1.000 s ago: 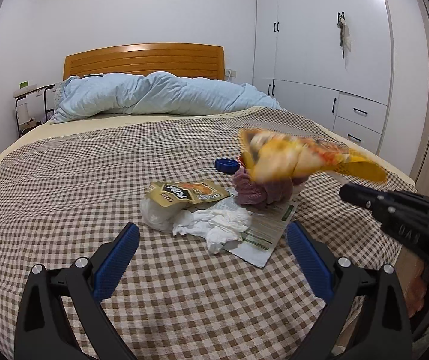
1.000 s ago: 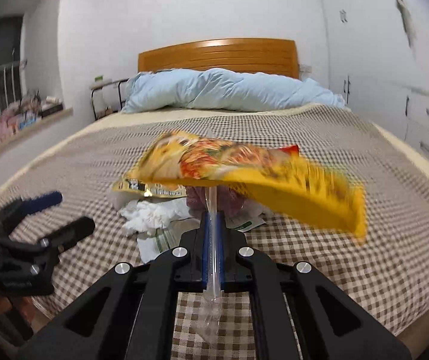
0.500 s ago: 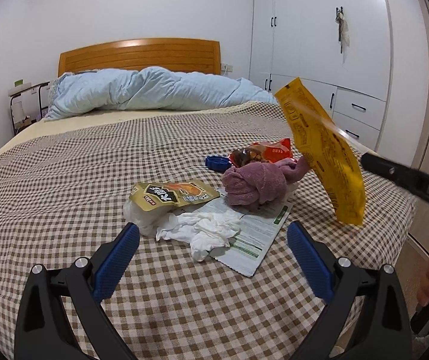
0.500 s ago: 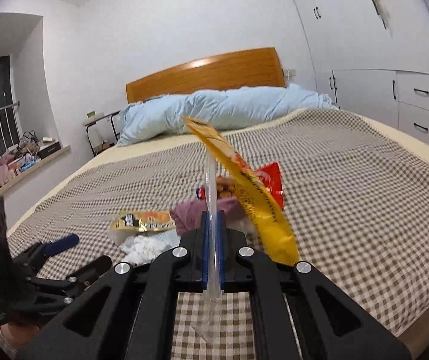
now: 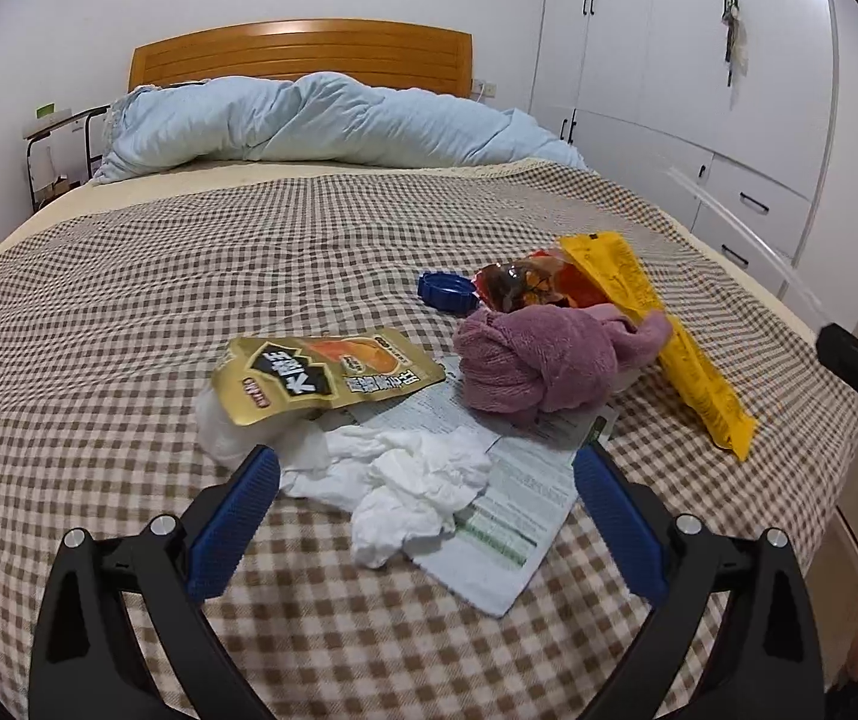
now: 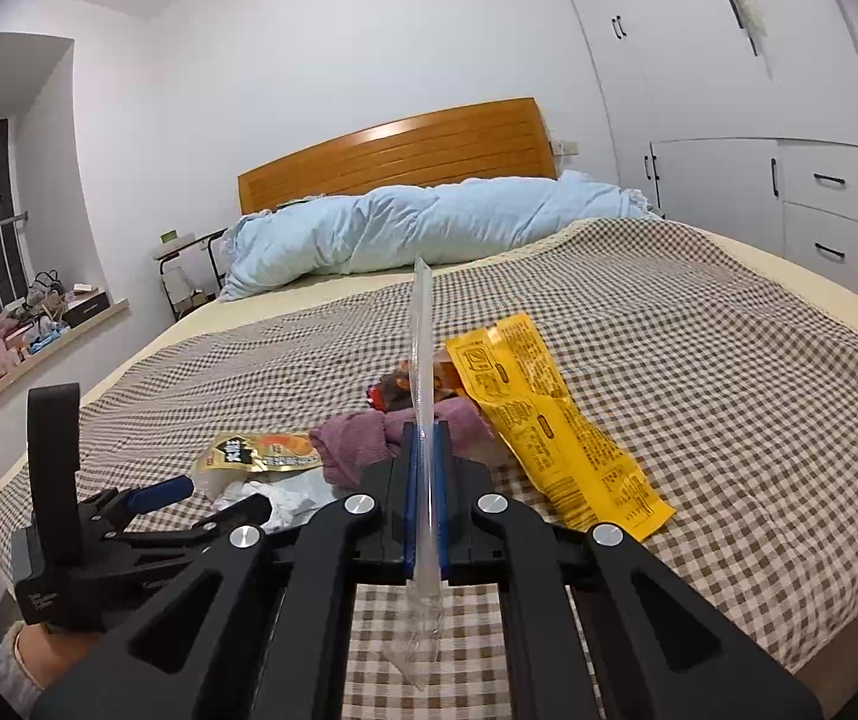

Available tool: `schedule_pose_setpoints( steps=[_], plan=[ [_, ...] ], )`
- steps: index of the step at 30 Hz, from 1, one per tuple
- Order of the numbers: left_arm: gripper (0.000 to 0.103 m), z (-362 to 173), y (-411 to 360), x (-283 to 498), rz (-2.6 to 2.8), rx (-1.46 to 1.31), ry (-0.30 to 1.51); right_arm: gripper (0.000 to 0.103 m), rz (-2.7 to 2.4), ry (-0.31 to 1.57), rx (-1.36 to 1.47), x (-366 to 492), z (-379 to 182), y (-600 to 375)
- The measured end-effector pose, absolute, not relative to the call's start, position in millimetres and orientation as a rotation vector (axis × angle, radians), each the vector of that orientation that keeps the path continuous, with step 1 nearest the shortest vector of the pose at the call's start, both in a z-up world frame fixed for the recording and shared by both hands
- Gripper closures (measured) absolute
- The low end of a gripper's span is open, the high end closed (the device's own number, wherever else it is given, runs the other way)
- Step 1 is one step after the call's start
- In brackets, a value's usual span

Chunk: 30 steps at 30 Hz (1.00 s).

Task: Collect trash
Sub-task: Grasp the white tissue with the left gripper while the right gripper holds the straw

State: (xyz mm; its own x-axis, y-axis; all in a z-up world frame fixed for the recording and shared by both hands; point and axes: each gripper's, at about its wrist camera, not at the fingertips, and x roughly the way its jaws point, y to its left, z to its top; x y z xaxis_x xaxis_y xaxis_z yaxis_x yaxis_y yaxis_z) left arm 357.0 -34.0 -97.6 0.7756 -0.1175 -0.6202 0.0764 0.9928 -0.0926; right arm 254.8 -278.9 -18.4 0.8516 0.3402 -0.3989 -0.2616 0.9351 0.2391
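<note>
Trash lies in a heap on the checked bedspread (image 5: 129,330): a gold pouch (image 5: 321,375), crumpled white tissue (image 5: 405,474), a printed paper sheet (image 5: 513,516), a blue cap (image 5: 447,291), a red snack bag (image 5: 525,285) and a yellow wrapper (image 5: 657,330) that leans on a purple cloth (image 5: 531,360). My left gripper (image 5: 423,468) is open just above the tissue, with nothing between its blue pads. My right gripper (image 6: 426,438) is shut on a clear plastic strip (image 6: 423,348) that stands upright. It is near the bed's foot, beside the yellow wrapper (image 6: 549,420).
A light blue duvet (image 5: 321,120) is bunched under the wooden headboard (image 5: 303,48). White wardrobe doors and drawers (image 5: 699,90) line the right side. A bedside stand (image 5: 57,144) is at the left, and a window ledge (image 6: 27,336) holds several small items.
The yellow wrapper, up in the air by the right gripper a second ago, has dropped onto the bed against the purple cloth. My left gripper has moved closer and lower over the tissue.
</note>
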Motion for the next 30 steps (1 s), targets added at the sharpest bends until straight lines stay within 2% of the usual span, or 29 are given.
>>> schedule_pose_setpoints(
  steps=[5, 7, 11, 16, 18, 30],
  plan=[
    [0.025, -113, -40, 372, -0.089, -0.068, 0.747, 0.098, 0.307, 0.475, 0.18, 258, -25, -285],
    [0.038, -121, -40, 378, -0.08, -0.077, 0.777, 0.098, 0.304, 0.479, 0.182, 258, -26, -288],
    [0.05, -125, -36, 381, -0.053, -0.093, 0.788, 0.098, 0.298, 0.482, 0.179, 258, -27, -293],
    [0.084, -123, -25, 376, -0.031, -0.109, 0.785, 0.098, 0.294, 0.482, 0.177, 254, -28, -296],
    [0.09, -122, -19, 373, -0.035, -0.129, 0.786, 0.098, 0.293, 0.479, 0.173, 252, -26, -296],
    [0.094, -98, -17, 351, -0.08, -0.116, 0.72, 0.098, 0.284, 0.47, 0.14, 249, -26, -291]
  ],
)
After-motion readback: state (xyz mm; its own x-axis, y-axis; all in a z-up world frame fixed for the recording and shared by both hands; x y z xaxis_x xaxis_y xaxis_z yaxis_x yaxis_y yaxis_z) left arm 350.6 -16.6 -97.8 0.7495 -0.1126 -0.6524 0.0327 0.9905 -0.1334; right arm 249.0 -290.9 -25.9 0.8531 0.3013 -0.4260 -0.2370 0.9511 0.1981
